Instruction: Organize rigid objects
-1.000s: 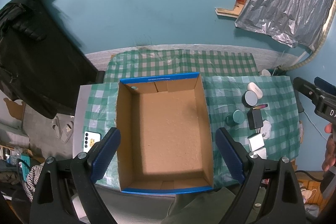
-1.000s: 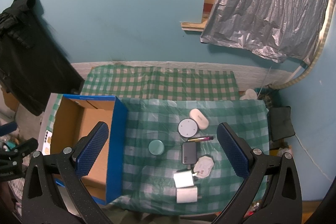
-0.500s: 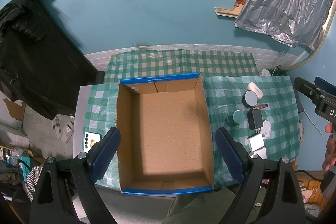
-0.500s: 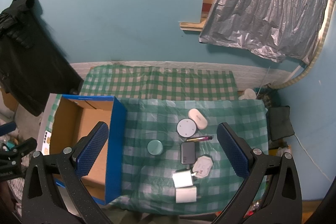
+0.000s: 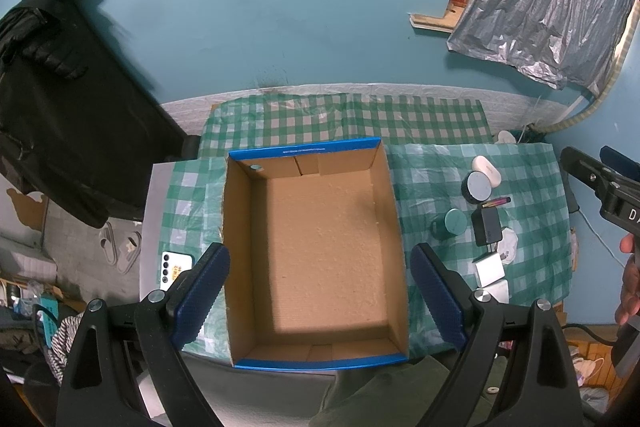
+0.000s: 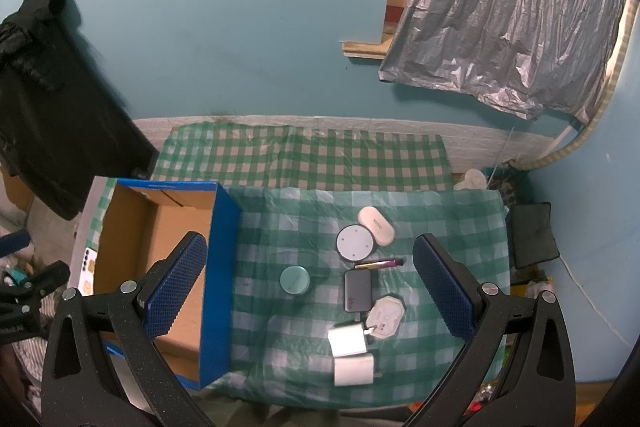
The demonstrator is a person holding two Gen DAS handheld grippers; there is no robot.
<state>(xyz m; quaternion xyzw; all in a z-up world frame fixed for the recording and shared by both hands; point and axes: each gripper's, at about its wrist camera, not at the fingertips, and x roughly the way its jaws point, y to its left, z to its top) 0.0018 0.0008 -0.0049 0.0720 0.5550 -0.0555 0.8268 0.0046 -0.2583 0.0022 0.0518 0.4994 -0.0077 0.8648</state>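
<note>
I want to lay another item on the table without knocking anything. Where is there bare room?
The cardboard box floor is bare. On the cloth, the strip between the box's blue wall and the teal tin is free, as is the far band by the wall. It is crowded around the black charger, pen and white plugs.

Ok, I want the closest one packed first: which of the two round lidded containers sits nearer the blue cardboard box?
The small teal round tin; it stands alone between the box and the cluster. The larger grey-lidded one touches the white oval case.
</note>
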